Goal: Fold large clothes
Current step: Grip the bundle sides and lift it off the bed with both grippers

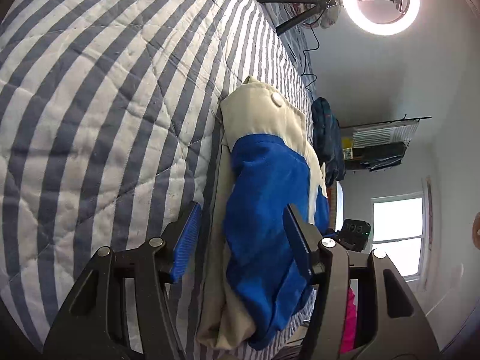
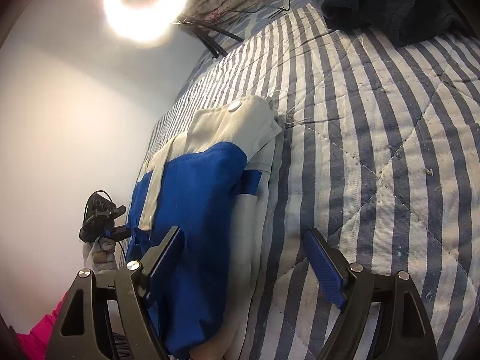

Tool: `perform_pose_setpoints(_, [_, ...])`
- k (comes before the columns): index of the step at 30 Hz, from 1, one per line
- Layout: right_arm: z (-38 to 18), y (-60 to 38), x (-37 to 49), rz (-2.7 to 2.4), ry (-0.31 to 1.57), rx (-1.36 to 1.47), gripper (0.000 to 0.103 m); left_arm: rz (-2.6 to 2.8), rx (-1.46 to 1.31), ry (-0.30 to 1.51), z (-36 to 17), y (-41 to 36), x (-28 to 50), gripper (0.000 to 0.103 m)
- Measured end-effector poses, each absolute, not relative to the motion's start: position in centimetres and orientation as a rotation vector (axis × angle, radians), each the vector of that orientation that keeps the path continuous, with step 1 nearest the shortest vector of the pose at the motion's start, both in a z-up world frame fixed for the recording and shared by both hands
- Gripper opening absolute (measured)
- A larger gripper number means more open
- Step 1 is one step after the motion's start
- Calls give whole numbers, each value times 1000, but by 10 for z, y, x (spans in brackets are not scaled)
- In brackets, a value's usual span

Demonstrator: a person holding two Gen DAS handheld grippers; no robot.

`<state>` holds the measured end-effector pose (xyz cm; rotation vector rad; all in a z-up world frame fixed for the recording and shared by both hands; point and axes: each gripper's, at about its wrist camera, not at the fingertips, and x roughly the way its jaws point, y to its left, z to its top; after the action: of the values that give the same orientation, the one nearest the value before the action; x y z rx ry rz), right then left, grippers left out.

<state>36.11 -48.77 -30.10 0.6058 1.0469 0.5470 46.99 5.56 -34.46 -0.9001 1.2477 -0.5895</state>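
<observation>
Left wrist view shows the left gripper [image 1: 240,240] with its jaws spread wide around the folded blue and cream jacket [image 1: 264,210], not closed on it. Right wrist view shows the right gripper [image 2: 246,261] open too, one finger over the jacket [image 2: 198,198], the other over the striped quilt [image 2: 375,138]. Farther away lie a dark garment [image 2: 390,3] and a ring light [image 2: 147,3].

Folded blue-and-cream fabric garment [image 1: 264,210]: near end cut off behind left gripper's black frame; lower layers hidden under top fold. Dark navy cloth heap [image 2: 390,3] clipped by right wrist frame edge. Pink fabric [image 2: 39,330] mostly hidden, can't identify.
</observation>
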Motion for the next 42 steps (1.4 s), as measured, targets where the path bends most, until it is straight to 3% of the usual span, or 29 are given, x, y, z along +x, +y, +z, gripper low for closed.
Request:
perform_pose_setpoints(23, [-314, -441, 391, 701, 1026, 651, 75, -591, -846, 1256, -351, -27, 502, 62])
perform_pose_setpoints(29, [-312, -427, 390, 647, 1042, 622, 60, -553, -753, 1236, -342, -52, 504, 62])
perform_pose_setpoints(36, [-294, -412, 387, 548, 1061, 526, 36, -492, -540, 1190, -313, -87, 498, 49])
perform_pose_setpoints(42, [-261, -385, 376, 476, 1036, 374, 29, -498, -388, 1132, -286, -121, 489, 40])
